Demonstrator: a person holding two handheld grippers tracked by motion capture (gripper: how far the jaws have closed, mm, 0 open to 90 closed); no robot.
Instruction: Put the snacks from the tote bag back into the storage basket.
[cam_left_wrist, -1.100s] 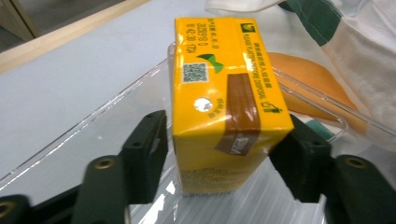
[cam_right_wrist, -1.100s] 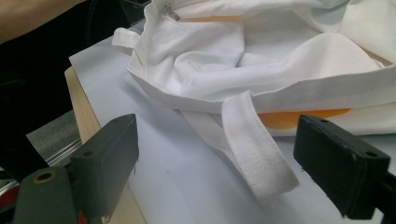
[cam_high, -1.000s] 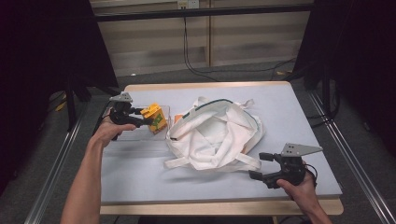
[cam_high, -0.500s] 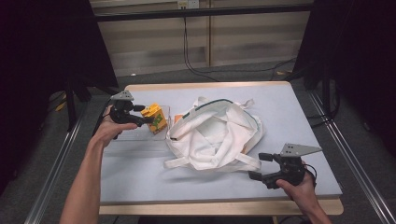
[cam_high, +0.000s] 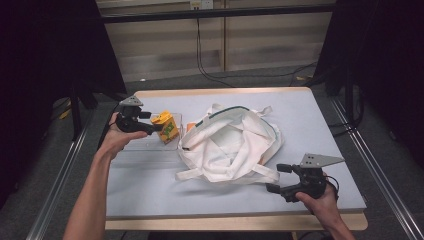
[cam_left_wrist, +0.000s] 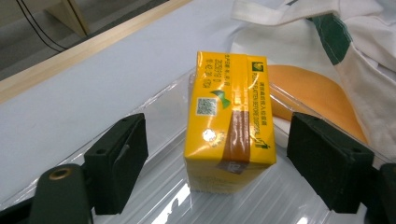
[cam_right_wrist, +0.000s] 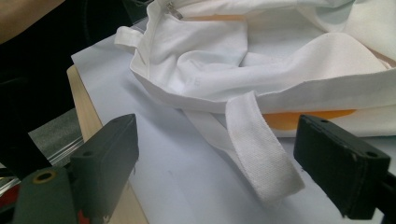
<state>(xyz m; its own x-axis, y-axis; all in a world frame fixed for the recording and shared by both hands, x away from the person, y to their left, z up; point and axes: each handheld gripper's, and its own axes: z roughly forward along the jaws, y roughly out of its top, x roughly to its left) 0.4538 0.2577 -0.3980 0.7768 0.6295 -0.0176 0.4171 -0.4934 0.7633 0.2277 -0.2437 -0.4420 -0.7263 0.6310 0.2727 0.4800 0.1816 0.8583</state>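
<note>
Grey desk (cam_high: 150, 190): the yellow carton (cam_left_wrist: 229, 121) stands on a clear tray (cam_left_wrist: 289, 200) between the left tongs (cam_left_wrist: 217, 163), just opening, untouched. Right tongs (cam_right_wrist: 217, 163) gape over the bag strap (cam_right_wrist: 261, 149). A nudge could topple the carton.

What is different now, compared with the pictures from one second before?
The left hand-held gripper has just been opening its jaws; they now stand apart from the yellow drink carton between them, on the clear plastic tray. The carton, the white cloth bag and the right hand-held gripper kept their places.
</note>
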